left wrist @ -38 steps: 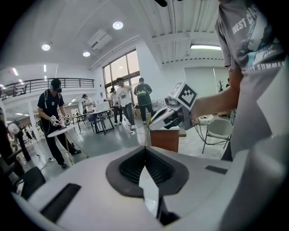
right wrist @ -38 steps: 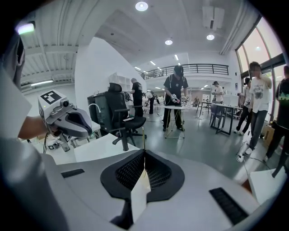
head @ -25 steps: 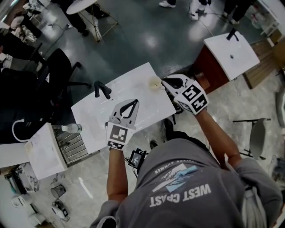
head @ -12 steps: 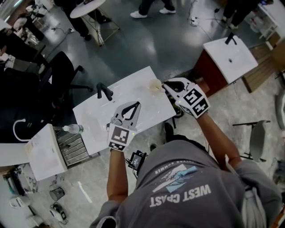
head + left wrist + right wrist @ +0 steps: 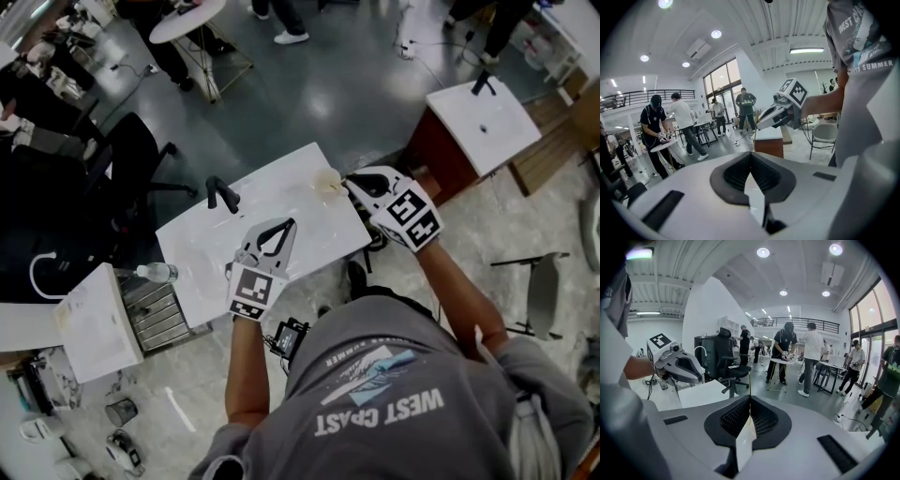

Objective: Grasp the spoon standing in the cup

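Spoon (image 5: 749, 383) being pinched by the right gripper (image 5: 750, 398)
The thin spoon is sticking up in the middle of the right gripper view, squeezed between fingers pressed together. In the head view, the cup (image 5: 327, 181) is sitting by the white table's (image 5: 281, 192) upper right edge, just beside those fingers. The left gripper (image 5: 751, 154) is closed on nothing.

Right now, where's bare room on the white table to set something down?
Bare: between the black tool and the cup, and the table corner left of the left gripper. Crowded: around the cup, where the right gripper holds the spoon.
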`<control>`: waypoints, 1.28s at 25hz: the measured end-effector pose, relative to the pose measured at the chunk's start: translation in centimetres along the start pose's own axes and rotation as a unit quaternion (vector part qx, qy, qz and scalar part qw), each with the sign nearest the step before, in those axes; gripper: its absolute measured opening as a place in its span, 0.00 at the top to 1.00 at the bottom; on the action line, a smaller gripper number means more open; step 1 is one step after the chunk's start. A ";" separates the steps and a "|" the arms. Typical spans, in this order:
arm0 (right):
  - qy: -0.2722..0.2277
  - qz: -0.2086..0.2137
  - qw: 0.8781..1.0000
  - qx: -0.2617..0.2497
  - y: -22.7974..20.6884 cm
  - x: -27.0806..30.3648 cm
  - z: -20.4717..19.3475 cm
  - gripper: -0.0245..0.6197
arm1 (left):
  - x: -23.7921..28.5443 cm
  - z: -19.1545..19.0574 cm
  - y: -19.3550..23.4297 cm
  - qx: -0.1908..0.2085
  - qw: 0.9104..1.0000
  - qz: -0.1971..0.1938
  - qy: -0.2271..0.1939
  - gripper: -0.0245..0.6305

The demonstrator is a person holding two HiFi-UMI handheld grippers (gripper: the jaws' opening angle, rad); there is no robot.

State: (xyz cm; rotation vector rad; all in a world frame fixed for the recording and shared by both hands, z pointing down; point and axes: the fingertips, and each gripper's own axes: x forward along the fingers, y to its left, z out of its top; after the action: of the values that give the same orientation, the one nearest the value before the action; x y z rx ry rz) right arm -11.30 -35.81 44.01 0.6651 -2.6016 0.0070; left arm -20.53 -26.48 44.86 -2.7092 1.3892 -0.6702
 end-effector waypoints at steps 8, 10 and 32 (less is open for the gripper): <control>-0.002 -0.001 1.000 -0.005 0.5 -0.9 0.1 0.91 | -0.5 0.0 -0.6 0.002 1.000 0.001 0.001 0.96; -0.003 -0.002 1.000 -0.006 0.6 -1.2 0.1 0.91 | -0.6 -0.1 -0.9 0.002 1.000 0.001 0.003 0.96; -0.002 -0.021 1.000 -0.022 0.5 -3.9 -0.9 0.91 | -0.6 -0.1 -3.2 0.008 1.000 -0.011 0.014 0.96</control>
State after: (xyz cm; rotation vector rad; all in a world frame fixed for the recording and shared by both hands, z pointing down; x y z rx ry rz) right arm -8.10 -33.51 43.25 0.7053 -2.5825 -0.0634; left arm -18.38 -24.05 45.40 -2.7171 1.3546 -0.7207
